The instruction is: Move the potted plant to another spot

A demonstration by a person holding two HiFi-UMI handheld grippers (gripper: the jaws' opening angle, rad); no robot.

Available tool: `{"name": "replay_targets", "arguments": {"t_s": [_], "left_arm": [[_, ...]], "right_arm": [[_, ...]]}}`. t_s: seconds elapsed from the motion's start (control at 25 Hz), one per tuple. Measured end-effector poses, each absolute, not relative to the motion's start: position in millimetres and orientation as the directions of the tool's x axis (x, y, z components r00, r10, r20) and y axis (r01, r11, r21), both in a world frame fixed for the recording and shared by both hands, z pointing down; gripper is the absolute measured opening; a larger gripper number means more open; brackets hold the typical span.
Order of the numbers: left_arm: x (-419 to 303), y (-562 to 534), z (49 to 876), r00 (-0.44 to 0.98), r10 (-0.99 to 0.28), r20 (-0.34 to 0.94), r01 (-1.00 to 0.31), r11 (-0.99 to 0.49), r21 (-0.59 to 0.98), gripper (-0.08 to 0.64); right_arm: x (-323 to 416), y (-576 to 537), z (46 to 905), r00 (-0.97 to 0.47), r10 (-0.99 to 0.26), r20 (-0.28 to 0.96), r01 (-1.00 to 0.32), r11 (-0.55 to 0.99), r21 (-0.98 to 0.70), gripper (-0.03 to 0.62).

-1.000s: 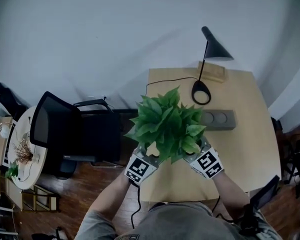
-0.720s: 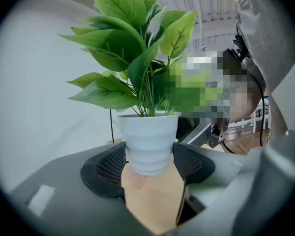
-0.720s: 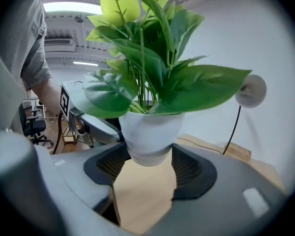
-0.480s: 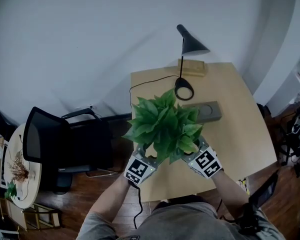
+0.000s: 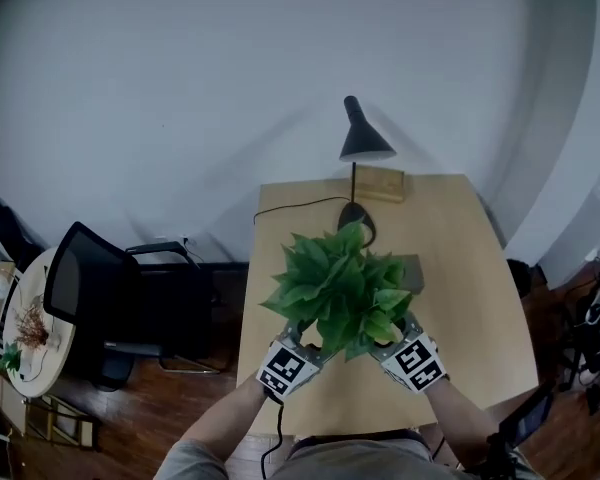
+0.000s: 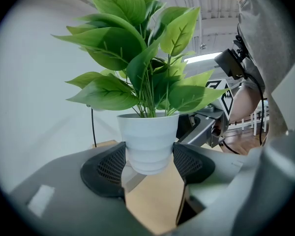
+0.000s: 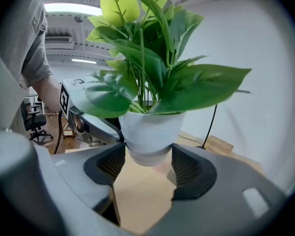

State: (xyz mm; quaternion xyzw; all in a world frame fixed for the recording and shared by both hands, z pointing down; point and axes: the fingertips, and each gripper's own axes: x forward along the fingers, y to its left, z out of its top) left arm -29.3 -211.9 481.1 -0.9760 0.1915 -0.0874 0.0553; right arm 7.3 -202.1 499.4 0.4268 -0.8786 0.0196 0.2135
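Overhead, potted plant (image 5: 340,288) leaves hide the pot (image 6: 148,139); left gripper (image 6: 148,157) and right gripper (image 7: 146,157) jaws pinch it. Leaves now overlap the lamp (image 5: 357,143) base, clear earlier.

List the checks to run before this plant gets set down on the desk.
1. Hold by left gripper on white pot: pads on both sides, ok.
2. Hold by right gripper: pads on the pot's lower part, ok.
3. Pot upright: ok.
4. Pot clear of desk: wood shows under its base, ok.
5. Bare desk to land on: to the right of the plant, ok.
6. Gap from leaves to lamp and grey block: cannot tell.
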Motion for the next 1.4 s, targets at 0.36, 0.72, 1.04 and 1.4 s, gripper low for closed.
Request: {"name": "replay_targets", "arguments": {"t_s": [0.36, 0.72, 1.04, 1.4], "left_arm": [[133, -176, 484, 0.852, -0.506, 0.134, -0.494, -0.862, -0.113, 0.299], [169, -162, 476, 0.853, -0.497, 0.158, -0.488, -0.868, -0.094, 0.299], [150, -178, 481, 0.882, -0.443, 0.16, -0.431, -0.896, -0.104, 0.299], [225, -160, 510, 0.923, -0.326, 0.206, -0.315, -0.945, -0.084, 0.299]], "right_arm": [[173, -172, 502, -0.62, -0.669, 0.41, -0.669, 0.724, 0.168, 0.288], [210, -158, 495, -0.61, -0.67, 0.423, -0.676, 0.718, 0.164, 0.29], [189, -172, 497, -0.574, -0.702, 0.422, -0.713, 0.682, 0.162, 0.29], [259, -147, 527, -0.474, -0.747, 0.467, -0.8, 0.586, 0.125, 0.29]]}}
